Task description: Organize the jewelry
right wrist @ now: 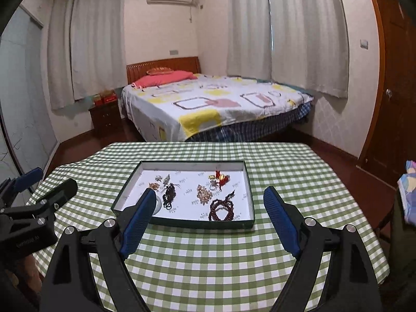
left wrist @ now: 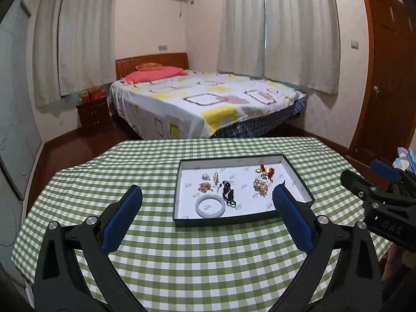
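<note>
Both grippers hover short of the tray (left wrist: 299, 176) on the checked bench (left wrist: 208, 260) — left gripper (left wrist: 208, 208) and right gripper (right wrist: 208, 208) jaws apart, empty. The jade bangle (left wrist: 210, 206), bead bracelet (right wrist: 221, 209) and smaller pieces (perhaps brooches) lie loose inside, within reach.
</note>
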`<action>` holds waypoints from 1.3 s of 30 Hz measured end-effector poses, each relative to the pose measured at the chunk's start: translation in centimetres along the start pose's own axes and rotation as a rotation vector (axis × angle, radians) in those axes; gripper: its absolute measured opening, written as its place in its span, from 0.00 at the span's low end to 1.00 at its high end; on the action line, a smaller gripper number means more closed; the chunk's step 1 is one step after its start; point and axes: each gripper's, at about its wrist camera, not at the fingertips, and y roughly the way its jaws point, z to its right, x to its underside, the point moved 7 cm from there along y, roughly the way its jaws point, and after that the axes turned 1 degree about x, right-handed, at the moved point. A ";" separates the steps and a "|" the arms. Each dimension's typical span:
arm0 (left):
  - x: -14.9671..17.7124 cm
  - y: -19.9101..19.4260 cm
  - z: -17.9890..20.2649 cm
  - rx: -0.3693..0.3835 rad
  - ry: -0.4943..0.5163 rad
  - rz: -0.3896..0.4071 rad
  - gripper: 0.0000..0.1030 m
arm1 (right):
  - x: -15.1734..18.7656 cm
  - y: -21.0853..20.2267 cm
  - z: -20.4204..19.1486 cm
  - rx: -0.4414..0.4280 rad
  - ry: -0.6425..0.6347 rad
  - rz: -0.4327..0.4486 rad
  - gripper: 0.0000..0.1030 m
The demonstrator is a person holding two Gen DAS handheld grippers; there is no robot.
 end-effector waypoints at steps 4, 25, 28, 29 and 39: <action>0.1 -1.9 -0.8 -0.014 0.007 0.015 0.95 | -0.2 -1.9 0.4 0.001 -0.012 0.013 0.80; 0.8 -5.4 -3.0 -0.027 -0.018 0.026 0.95 | -0.1 -5.1 1.0 0.012 -0.044 0.040 0.80; 0.8 -5.2 -3.0 -0.026 -0.020 0.023 0.95 | -0.1 -5.1 1.0 0.012 -0.042 0.041 0.80; 0.8 -5.2 -3.0 -0.026 -0.020 0.023 0.95 | -0.1 -5.1 1.0 0.012 -0.041 0.040 0.80; 0.9 -5.1 -3.2 -0.030 -0.032 0.022 0.95 | -0.1 -4.9 1.0 0.011 -0.042 0.043 0.80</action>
